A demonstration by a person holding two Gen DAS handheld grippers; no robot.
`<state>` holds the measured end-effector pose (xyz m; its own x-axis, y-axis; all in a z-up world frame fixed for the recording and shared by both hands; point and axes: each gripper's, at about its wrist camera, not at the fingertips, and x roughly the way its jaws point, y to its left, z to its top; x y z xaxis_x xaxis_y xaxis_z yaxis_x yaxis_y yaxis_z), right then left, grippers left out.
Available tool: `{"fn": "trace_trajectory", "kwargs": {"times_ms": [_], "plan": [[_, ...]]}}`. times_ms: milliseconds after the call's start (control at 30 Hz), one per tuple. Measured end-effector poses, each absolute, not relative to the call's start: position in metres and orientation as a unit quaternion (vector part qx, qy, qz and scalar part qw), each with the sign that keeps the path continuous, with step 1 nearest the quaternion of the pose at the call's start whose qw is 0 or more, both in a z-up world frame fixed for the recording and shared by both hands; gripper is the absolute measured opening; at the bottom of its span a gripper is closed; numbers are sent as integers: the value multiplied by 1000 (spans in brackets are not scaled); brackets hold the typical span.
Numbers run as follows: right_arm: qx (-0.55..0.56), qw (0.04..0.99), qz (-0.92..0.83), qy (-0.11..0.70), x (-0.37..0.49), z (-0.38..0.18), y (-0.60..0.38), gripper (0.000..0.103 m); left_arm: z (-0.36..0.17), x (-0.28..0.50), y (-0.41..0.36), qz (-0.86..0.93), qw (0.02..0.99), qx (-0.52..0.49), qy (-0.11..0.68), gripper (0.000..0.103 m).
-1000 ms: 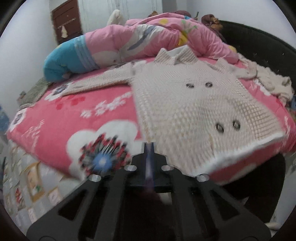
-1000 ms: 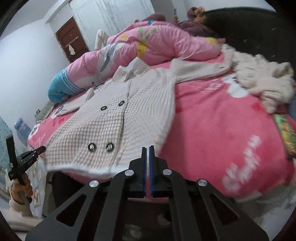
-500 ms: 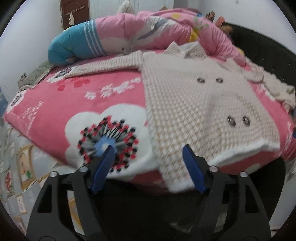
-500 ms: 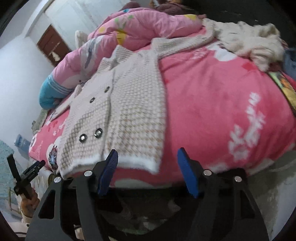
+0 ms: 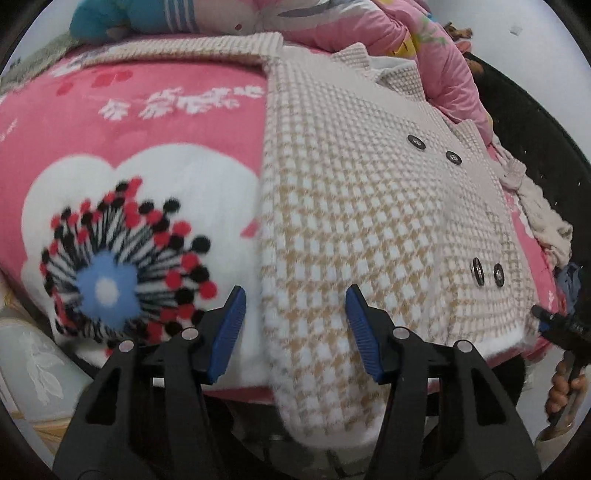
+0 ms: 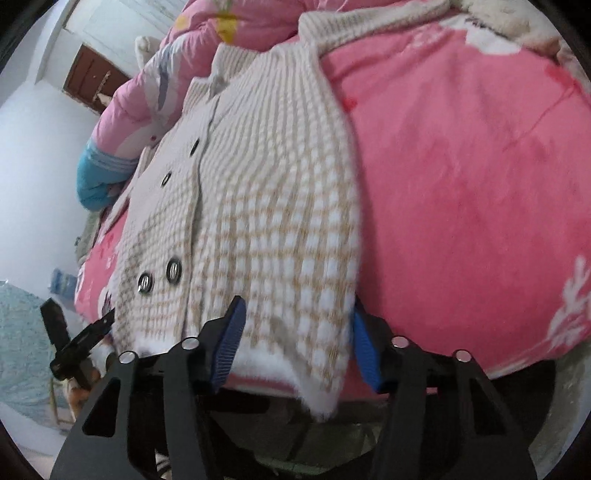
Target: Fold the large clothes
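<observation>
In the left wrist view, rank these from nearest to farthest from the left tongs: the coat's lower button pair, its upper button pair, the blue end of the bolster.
From the left tongs:
1. Lower pair of dark round buttons, right, near the hem.
2. Upper pair of dark round buttons, further up the checked beige coat.
3. Blue striped bolster end, far top left.

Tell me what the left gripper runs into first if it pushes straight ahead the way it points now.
Most likely the checked coat: the left gripper is open, and the coat's lower left corner, hanging over the edge of the pink blanket, already lies between its fingers. Depth is unclear, so the bed edge beneath may follow at once.
</observation>
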<state>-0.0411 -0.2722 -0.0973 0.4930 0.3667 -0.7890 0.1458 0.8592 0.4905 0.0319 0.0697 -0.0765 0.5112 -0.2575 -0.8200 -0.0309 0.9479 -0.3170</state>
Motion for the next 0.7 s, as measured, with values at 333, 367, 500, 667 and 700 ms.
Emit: {"fn": "trace_trajectory", "kwargs": {"times_ms": [333, 367, 500, 667, 700], "plan": [[176, 894, 51, 408, -59, -17, -250, 7, -17, 11, 37, -48, 909, -36, 412, 7], [172, 900, 51, 398, -63, -7, -250, 7, -2, 5, 35, -54, 916, -28, 397, 6], [150, 914, 51, 375, -82, 22, -245, 7, 28, -12, 37, -70, 923, -22, 378, 6], [165, 898, 51, 404, -125, 17, -254, 7, 29, -42, 49, -78, 911, -27, 404, 6], [168, 894, 49, 411, -132, 12, -258, 7, 22, -49, 53, -77, 905, -36, 417, 6]]}}
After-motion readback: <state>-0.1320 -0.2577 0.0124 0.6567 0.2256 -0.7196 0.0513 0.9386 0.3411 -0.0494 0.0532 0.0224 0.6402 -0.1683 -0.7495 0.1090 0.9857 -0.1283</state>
